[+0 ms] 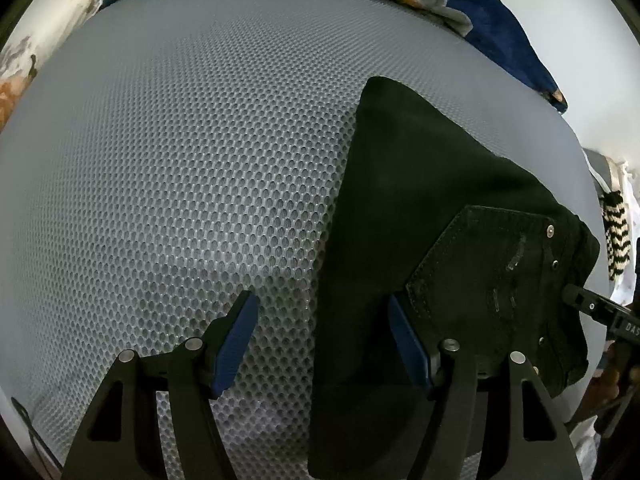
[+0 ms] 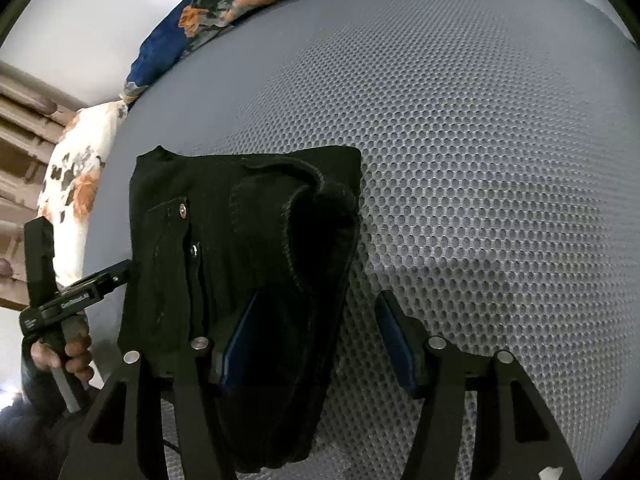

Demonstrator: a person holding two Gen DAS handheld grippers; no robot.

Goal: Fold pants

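Observation:
The black pants [image 1: 420, 220] lie folded into a compact bundle on the grey mesh mattress [image 1: 180, 180]. In the left wrist view a back pocket with rivets faces up at the right. My left gripper [image 1: 322, 304] is open, its fingers straddling the bundle's left edge, holding nothing. In the right wrist view the pants [image 2: 224, 240] show a rolled hem on top. My right gripper [image 2: 316, 304] is open, with its left pad over the cloth and its right pad over the mattress [image 2: 480, 160]. The other gripper shows at the frame edge in each view.
A dark blue floral blanket [image 1: 500, 40] is bunched along the far edge of the mattress. A white floral pillow [image 2: 76, 176] lies at the left in the right wrist view. A zigzag-patterned cloth [image 1: 616, 232] hangs at the right edge.

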